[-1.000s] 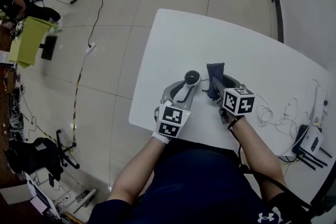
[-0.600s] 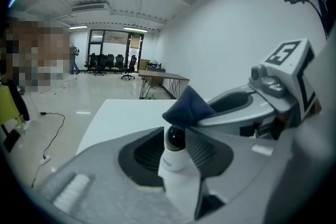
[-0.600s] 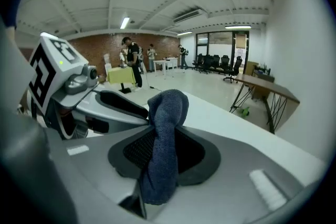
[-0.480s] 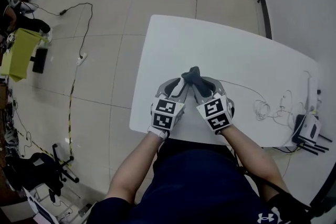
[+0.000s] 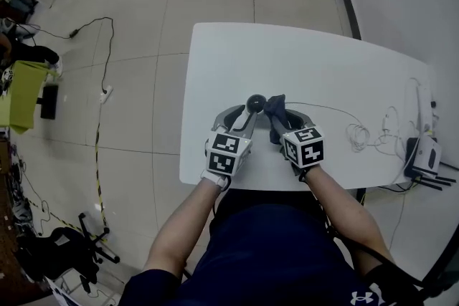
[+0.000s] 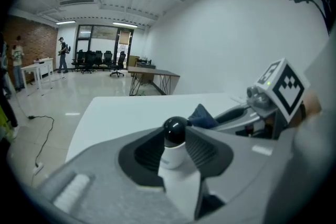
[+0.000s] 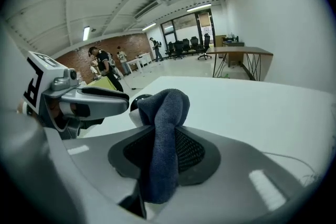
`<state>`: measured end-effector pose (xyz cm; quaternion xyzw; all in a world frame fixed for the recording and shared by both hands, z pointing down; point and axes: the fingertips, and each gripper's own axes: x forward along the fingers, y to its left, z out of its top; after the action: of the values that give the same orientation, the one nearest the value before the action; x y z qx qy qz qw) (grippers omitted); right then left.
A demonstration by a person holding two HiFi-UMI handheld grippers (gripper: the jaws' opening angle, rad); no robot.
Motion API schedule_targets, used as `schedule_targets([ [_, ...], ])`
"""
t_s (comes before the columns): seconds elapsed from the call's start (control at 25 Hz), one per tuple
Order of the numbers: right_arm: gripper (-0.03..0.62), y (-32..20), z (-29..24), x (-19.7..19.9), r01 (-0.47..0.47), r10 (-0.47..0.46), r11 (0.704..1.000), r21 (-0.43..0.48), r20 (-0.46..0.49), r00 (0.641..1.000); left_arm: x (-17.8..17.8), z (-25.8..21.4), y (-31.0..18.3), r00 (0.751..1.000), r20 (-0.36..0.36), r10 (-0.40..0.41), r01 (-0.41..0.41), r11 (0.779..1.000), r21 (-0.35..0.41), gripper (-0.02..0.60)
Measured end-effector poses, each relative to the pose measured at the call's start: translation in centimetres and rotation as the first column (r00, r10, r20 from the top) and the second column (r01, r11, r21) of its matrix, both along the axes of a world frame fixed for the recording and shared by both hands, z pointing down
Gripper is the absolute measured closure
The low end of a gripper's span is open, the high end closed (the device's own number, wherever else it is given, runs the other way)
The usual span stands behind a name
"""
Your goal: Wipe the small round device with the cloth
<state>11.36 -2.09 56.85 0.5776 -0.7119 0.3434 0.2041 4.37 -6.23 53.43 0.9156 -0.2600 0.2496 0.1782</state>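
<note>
In the head view, the left tongs (image 5: pixel 250 112) and the right tongs (image 5: pixel 277 122) meet over the near middle of the white worktop (image 5: pixel 323 61), tips close together. The device (image 5: pixel 255 103) sits at the left tongs' tip and the cloth (image 5: pixel 275 107) at the right tongs' tip, just to the device's right, so the wiping move looks to turn on a short sideways pass of the right hand toward the left. Whether the device rests on the worktop or is held just above it cannot be told here. White cables (image 5: pixel 373 134) lie well apart at the right edge. In the left gripper view, the tongs are clamped on the device's white body; its long axis stands upright with the dark dome on top, clear of the pads, and a corner of the cloth shows just behind it. In the right gripper view, the tongs are clamped on the cloth, whose folded bulge stands up beyond the pads; the dome peeks out just to its left, touching or nearly so. Count: one device, one cloth, two tongs.
</note>
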Motion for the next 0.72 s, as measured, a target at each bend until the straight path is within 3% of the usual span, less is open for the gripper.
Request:
schedule_targets([
  [0.2, 0.484, 1.3, 3.7, -0.3, 0.037, -0.036, 0.997, -0.075, 0.008, 0.999, 0.3, 0.4, 0.6, 0.999, 0.044, 0.007, -0.007, 1.000, 0.010, 0.460],
  [0.48, 0.484, 1.9, 6.5, -1.0, 0.181, -0.191, 0.968, -0.175, -0.043, 0.981, -0.4, 0.7, 1.1, 0.995, 0.092, -0.049, 0.049, 0.999, 0.007, 0.460],
  [0.72, 0.482, 2.0, 6.4, -1.5, 0.260, -0.266, 0.946, -0.194, -0.007, 0.964, -0.9, 0.1, 1.3, 0.989, 0.102, -0.107, 0.106, 0.994, 0.013, 0.460],
])
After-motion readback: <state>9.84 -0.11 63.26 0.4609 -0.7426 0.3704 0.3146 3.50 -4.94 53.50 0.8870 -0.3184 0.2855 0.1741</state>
